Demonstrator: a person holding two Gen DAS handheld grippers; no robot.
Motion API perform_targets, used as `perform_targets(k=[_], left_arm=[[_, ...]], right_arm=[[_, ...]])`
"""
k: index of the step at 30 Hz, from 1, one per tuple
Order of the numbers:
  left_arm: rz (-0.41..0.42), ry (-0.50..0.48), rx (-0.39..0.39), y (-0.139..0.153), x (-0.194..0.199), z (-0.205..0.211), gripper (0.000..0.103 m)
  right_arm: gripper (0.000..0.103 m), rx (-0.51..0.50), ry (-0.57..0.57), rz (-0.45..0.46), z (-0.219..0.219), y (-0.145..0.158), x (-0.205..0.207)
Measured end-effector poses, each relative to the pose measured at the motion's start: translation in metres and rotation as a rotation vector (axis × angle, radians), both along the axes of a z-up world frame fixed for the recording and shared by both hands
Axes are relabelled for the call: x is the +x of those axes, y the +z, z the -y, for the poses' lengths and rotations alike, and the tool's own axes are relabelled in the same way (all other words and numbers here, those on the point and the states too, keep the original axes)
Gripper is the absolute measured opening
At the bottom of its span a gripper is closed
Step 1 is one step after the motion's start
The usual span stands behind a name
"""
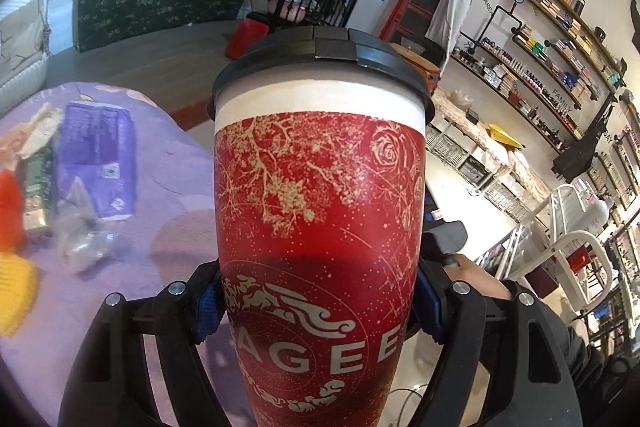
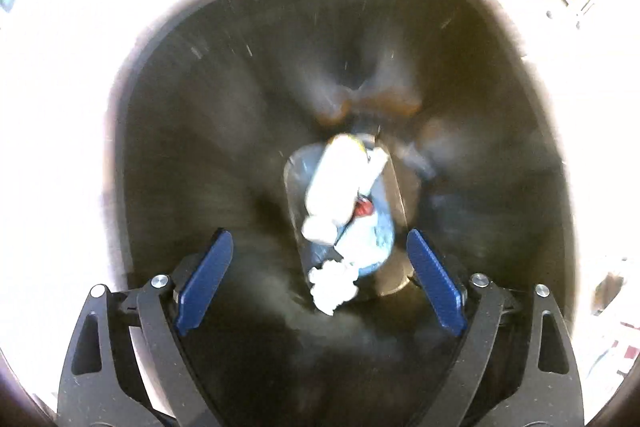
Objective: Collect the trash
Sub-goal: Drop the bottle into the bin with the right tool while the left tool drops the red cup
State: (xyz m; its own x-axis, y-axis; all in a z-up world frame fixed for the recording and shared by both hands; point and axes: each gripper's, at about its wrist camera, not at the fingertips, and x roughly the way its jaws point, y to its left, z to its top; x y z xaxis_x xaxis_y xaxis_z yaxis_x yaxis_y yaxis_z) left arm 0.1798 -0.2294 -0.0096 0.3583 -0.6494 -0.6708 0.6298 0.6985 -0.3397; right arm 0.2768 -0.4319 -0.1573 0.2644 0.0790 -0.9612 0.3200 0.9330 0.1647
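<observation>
My left tongs (image 1: pixel 318 311) are clamping a red cup (image 1: pixel 320 211), blocking the view ahead. Wrappers (image 1: pixel 94 163) are lying on the purple tabletop (image 1: pixel 168 227). My right tongs (image 2: pixel 320 281) are hanging wide open, empty, over a black bin (image 2: pixel 200 147) holding trash (image 2: pixel 344 203).

Support surface is a bed/table covered in a lilac cloth (image 1: pixel 160 195), seen at left in the left wrist view. Lying on it: purple packet (image 1: pixel 96 163), green carton (image 1: pixel 38 195) beside it, crumpled clear plastic (image 1: pixel 86 239) just below the packet, pale crumpled paper (image 1: pixel 40 131) at the far edge. Orange item (image 1: pixel 8 211) and yellow item (image 1: pixel 14 291) at the left border, too cropped to identify.
</observation>
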Motion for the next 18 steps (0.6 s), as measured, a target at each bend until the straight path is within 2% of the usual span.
perform_targets(k=[4, 8, 13, 16, 18], left_arm=[[-0.052, -0.027, -0.002, -0.008, 0.006, 0.025, 0.074], [-0.104, -0.04, -0.016, -0.016, 0.014, 0.049, 0.074], [-0.146, -0.033, 0.001, -0.028, 0.02, 0.084, 0.074], [-0.149, -0.059, 0.052, -0.039, 0.018, 0.112, 0.074], [-0.193, -0.066, 0.078, -0.052, 0.02, 0.129, 0.074]], right_arm=[[0.088, -0.024, -0.104, 0.133, 0.005, 0.043, -0.045], [0.088, -0.111, -0.226, 0.238, 0.02, 0.074, -0.093], [0.089, -0.172, -0.364, 0.335, 0.038, 0.092, -0.144], [0.089, -0.176, -0.435, 0.37, 0.046, 0.098, -0.169], [0.089, -0.18, -0.459, 0.386, 0.049, 0.101, -0.179]])
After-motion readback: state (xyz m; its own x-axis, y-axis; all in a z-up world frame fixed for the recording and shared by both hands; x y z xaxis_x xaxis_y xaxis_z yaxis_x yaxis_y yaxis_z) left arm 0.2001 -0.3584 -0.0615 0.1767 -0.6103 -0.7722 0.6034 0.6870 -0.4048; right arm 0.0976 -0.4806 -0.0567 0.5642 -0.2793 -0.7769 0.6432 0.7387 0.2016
